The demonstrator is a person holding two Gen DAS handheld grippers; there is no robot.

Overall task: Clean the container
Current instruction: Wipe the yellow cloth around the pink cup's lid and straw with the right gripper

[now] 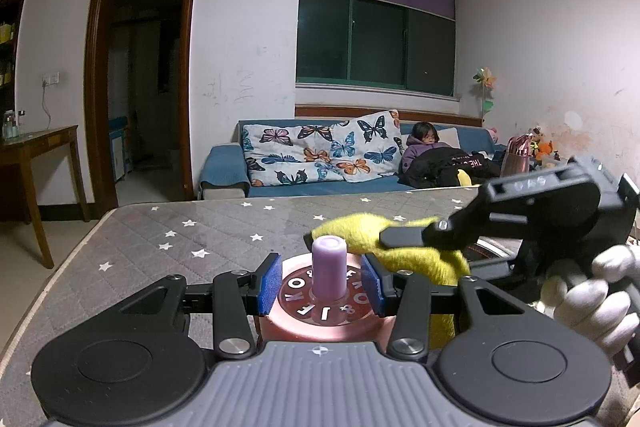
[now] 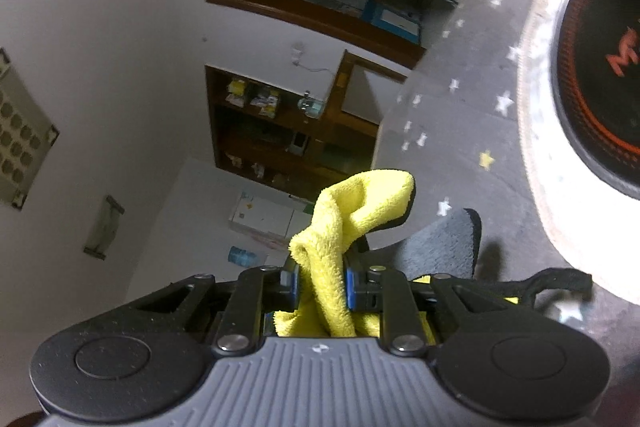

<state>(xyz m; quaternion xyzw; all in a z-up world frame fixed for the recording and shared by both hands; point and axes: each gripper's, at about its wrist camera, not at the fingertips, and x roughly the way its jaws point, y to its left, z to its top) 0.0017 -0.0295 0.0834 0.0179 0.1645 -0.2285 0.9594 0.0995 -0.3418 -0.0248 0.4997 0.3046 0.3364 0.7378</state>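
Observation:
My left gripper [image 1: 322, 285] is shut on a pink container [image 1: 320, 325] with a lettered lid and a purple spout [image 1: 329, 269], held upright over the star-patterned table [image 1: 180, 227]. My right gripper [image 2: 322, 285] is shut on a yellow cloth [image 2: 340, 227] that bunches up past the blue pads. In the left wrist view the right gripper [image 1: 400, 237] reaches in from the right and holds the cloth [image 1: 380, 239] just behind and to the right of the container, close to its lid.
A round black appliance with an orange ring [image 2: 600, 67] sits on a silver-rimmed base on the table right of the cloth. A grey cloth edge [image 2: 444, 239] lies by the right gripper. A sofa with a seated child [image 1: 426, 147] stands beyond the table.

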